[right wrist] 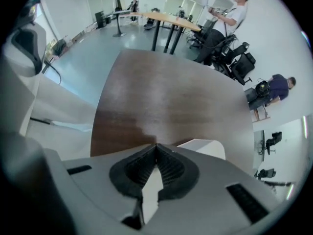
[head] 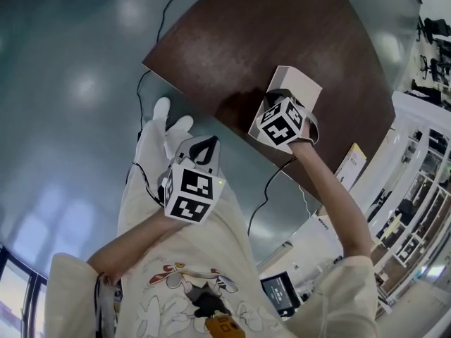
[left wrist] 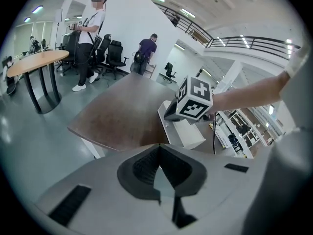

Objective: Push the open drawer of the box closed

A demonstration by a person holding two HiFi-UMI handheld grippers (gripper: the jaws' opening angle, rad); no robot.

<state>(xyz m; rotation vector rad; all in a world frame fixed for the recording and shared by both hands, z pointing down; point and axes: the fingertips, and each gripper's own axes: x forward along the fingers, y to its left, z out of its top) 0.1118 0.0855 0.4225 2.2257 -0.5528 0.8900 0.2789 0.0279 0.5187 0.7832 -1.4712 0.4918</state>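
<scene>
Right gripper view: right tool (right wrist: 156, 145) closed beside box (right wrist: 204, 147).

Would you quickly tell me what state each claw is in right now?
Left claw: shut, holding nothing.
Right claw: shut, holding nothing, tips by the white box.

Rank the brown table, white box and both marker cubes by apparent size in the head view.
1. brown table
2. left gripper's marker cube, nearer the camera
3. right gripper's marker cube and white box: alike, box partly covered
</scene>
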